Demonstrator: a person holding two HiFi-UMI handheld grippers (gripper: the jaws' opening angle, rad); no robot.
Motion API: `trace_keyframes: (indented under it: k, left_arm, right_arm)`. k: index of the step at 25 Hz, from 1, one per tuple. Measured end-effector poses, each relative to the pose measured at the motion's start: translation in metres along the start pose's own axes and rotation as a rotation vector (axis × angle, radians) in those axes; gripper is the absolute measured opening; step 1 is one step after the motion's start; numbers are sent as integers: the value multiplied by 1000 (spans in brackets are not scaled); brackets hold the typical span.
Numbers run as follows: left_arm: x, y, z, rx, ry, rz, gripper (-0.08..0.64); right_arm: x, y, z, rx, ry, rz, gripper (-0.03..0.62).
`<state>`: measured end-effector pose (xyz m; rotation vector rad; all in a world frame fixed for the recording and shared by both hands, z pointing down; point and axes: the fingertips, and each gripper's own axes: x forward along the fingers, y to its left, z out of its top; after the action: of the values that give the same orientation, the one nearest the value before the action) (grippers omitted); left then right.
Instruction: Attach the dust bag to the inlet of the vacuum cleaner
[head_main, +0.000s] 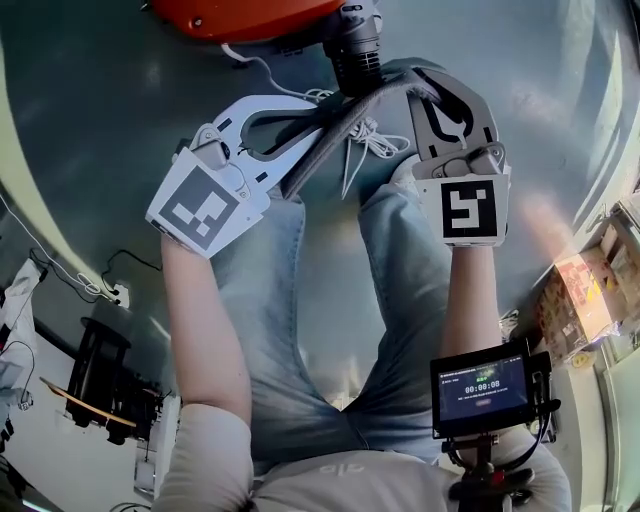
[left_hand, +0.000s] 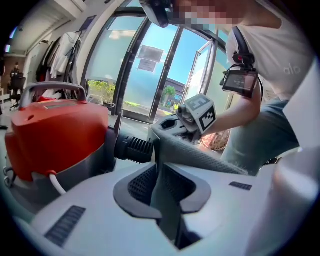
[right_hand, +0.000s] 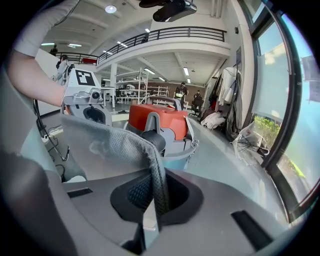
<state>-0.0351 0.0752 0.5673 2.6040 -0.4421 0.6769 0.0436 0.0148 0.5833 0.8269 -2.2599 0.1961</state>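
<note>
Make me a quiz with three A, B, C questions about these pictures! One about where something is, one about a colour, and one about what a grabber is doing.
1. Where is the dust bag?
A) lying on the floor
B) stretched between the left gripper and the right gripper
C) hanging on a hook

2. What colour is the top of the vacuum cleaner?
A) blue
B) red
C) yellow

3. What are the right gripper's fingers doing?
A) shut on the dust bag
B) wide open and empty
C) holding a cable

Answers:
1 B, each gripper pinches one end of the grey cloth.
2 B, all three views show it red.
3 A, the right gripper view shows the cloth clamped between them.
</note>
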Motion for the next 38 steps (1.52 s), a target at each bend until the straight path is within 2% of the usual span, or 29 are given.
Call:
trace_keyframes:
  k: [6, 9, 13, 18, 22, 24, 27, 31, 34, 36, 38]
  left_arm:
    - [4, 5, -1, 4, 29, 39, 48]
    - [8, 2, 1, 24, 24, 19, 48]
    - [0, -5, 19, 16, -46, -31, 48]
    - [7, -7, 16, 15, -2, 4, 48]
    - [13, 5, 5, 43, 66, 88, 48]
    - [13, 10, 3, 54, 74, 117, 48]
    - [12, 12, 4, 95, 62, 132, 48]
    - [8, 12, 7, 120, 35, 130, 21]
    - [5, 15, 13, 129, 5, 114, 14]
    - [4, 15, 13, 112, -6, 114, 11]
    - [2, 16, 13, 95, -15, 109, 11]
  right_arm:
    - [2, 3, 3, -5, -1, 5, 17]
    - [2, 2, 3, 12, 0, 4, 17]
    - [1, 1, 4, 24, 10, 0, 17]
    - [1, 2, 4, 42, 6, 1, 17]
    - [1, 2, 4, 50, -4, 2, 17]
    - [-1, 3, 6, 62, -24, 17, 17]
    - [-5, 8, 5, 51, -47, 87, 17]
    - [-18, 15, -1, -41, -83, 219, 17]
    - [-29, 18, -5, 27, -93, 333, 18]
    - [-42, 17, -11, 102, -85, 422, 20]
    - [-54, 12, -16, 134, -83, 481, 20]
